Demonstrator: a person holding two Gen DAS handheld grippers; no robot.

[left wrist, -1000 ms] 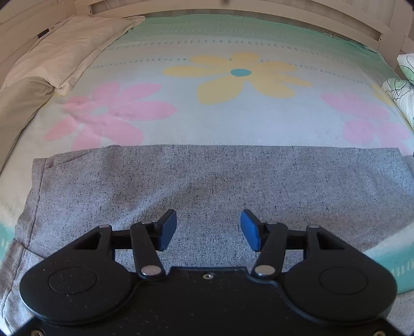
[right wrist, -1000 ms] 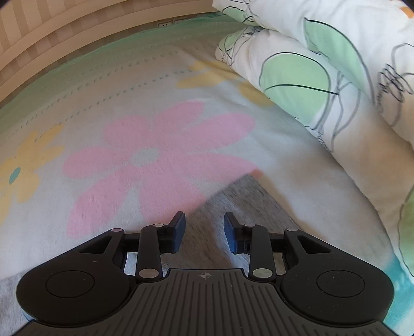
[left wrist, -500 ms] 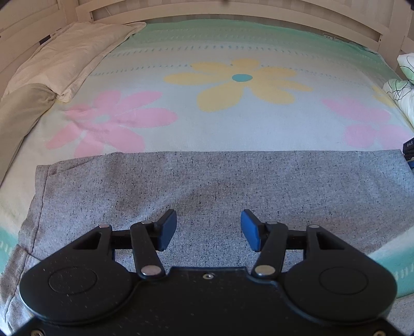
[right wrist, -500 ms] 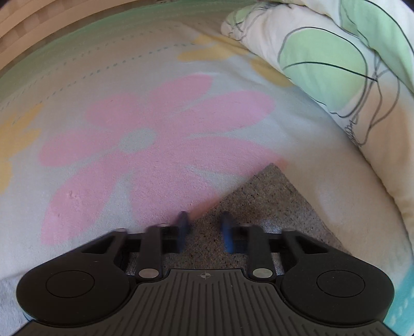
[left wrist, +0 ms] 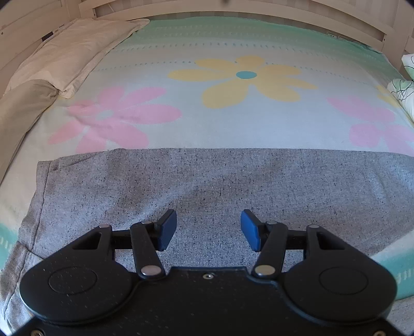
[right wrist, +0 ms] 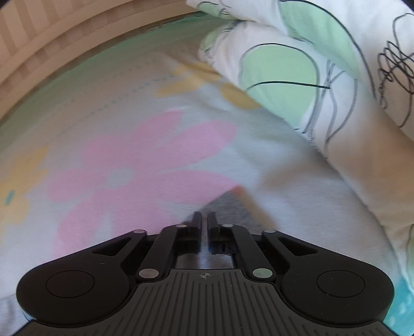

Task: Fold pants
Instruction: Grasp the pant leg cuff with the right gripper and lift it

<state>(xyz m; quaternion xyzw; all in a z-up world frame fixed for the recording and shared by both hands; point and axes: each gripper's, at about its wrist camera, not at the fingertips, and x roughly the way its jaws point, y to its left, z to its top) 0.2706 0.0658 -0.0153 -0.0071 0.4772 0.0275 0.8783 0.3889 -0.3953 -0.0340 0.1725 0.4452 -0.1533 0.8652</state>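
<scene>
**Two grippers, one grip taken at the pants' corner**

One change mattered: half a second earlier our right gripper had its jaws parted over the grey corner, and now they stood nearly together on that corner of the pants. The right wrist view was blurred, so we judged rather than saw that cloth sat between the pads; only a thin gap showed. We took this as the pinch that starts the fold from that end.

Our left gripper had not altered. Its blue pads stood wide apart, holding nothing, low over the middle of the cloth, and we could not tell whether they touched it.

The pants lay flat across the near part of the bed, in a long grey band whose far edge ran straight from side to side. One end with its seam showed at left in the left wrist view; the gripped corner came to a point at the other end.

Room was good ahead: beyond the far edge the flowered sheet lay bare up to the bed frame. At left sat a pillow; close by the held corner lay a patterned duvet, which we judged could crowd a wide swing that way.
</scene>
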